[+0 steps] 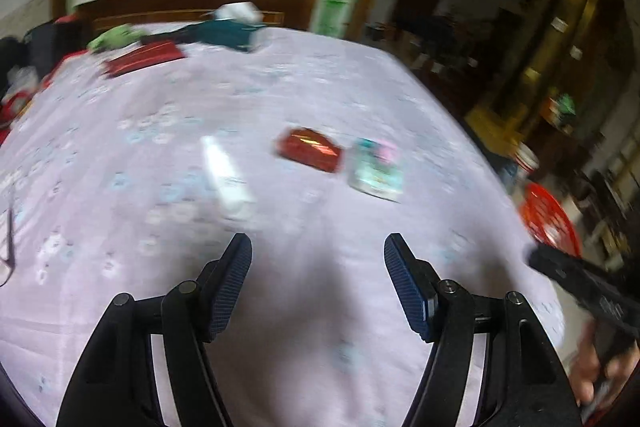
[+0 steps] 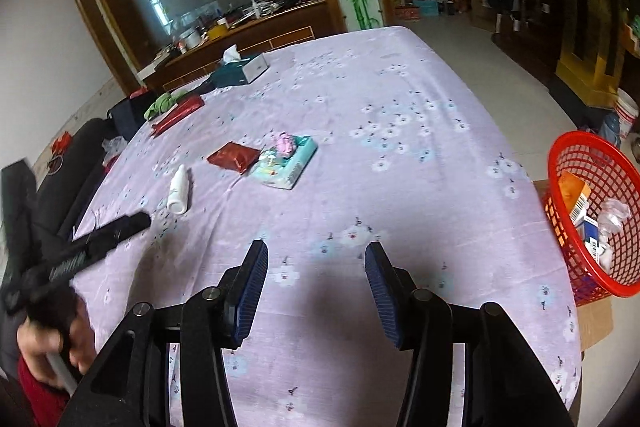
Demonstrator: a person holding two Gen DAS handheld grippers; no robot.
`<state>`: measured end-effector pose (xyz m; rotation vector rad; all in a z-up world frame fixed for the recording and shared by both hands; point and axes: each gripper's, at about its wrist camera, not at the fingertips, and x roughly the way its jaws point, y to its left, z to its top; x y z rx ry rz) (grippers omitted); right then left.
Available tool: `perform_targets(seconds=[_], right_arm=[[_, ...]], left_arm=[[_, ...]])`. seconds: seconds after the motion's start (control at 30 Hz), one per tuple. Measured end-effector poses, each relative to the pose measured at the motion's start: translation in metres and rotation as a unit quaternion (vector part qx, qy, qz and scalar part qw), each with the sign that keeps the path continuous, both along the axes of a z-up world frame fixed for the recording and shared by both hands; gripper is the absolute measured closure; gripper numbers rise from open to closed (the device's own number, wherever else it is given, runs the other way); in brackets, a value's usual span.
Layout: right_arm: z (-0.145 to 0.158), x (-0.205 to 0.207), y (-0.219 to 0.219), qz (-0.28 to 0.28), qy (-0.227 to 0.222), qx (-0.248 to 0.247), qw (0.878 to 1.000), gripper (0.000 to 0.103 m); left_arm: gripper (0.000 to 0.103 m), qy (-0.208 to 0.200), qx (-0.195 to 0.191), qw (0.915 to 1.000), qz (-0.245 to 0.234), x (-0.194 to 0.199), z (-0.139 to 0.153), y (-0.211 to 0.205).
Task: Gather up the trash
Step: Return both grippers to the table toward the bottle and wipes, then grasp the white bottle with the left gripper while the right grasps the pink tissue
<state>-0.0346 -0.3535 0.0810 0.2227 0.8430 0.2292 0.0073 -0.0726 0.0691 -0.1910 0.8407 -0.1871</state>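
Floral-clothed table (image 2: 400, 155) with bottle (image 2: 179, 190), wrappers (image 2: 233, 157)

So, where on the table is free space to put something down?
Bare cloth lies between both open grippers and the white bottle, and across the far right side toward the red basket. It is crowded around the red packet and wipes pack, and at the far-left tissue box.

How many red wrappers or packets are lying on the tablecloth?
2. One red packet lies mid-table, touching the tissue pack; a longer red wrapper lies at the far left edge beside the green cloth. Others may be hidden.
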Motion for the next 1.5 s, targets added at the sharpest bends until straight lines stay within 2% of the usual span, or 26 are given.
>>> perform_targets(seconds=[0.17,0.3,0.5,0.6,0.73,0.83,0.97,1.03,1.2,1.33,1.5], right_arm=[[0.001,0.002,0.005,0.006,0.002,0.000,1.000,0.049],[0.006,0.008,0.004,0.006,-0.002,-0.001,1.000,0.049],[0.016,0.024,0.006,0.004,-0.009,-0.001,1.000,0.055],[0.018,0.043,0.010,0.005,-0.008,0.005,1.000,0.058],[0.016,0.076,0.021,0.001,-0.014,0.001,1.000,0.058],[0.001,0.110,0.032,0.007,0.003,0.017,1.000,0.062],[-0.020,0.142,0.048,0.012,0.017,0.014,1.000,0.066],[-0.025,0.152,0.055,0.010,0.013,0.001,1.000,0.066],[-0.036,0.162,0.072,0.023,0.001,-0.033,0.999,0.068],[-0.049,0.167,0.083,0.031,0.007,-0.070,0.997,0.074],[-0.053,0.165,0.086,0.041,-0.004,-0.084,0.996,0.085]], left_arm=[[0.036,0.014,0.006,0.9988,0.046,0.042,-0.012,0.023],[0.038,0.033,-0.022,0.9975,0.059,0.072,-0.027,0.033],[0.059,0.058,-0.015,0.9960,0.066,0.099,-0.051,0.033],[0.064,0.064,-0.011,0.9961,0.060,0.101,-0.060,0.031],[0.068,0.043,0.013,0.9973,0.058,0.099,-0.061,0.026],[0.072,0.028,0.036,0.9974,0.057,0.096,-0.063,0.021],[0.073,0.020,0.015,0.9982,0.053,0.095,-0.062,0.027],[0.075,0.012,0.020,0.9982,0.055,0.094,-0.059,0.026],[0.075,-0.011,0.029,0.9982,0.052,0.088,-0.051,0.022],[0.075,0.004,0.039,0.9981,0.048,0.091,-0.056,0.019],[0.075,0.015,0.050,0.9976,0.045,0.093,-0.061,0.016]])
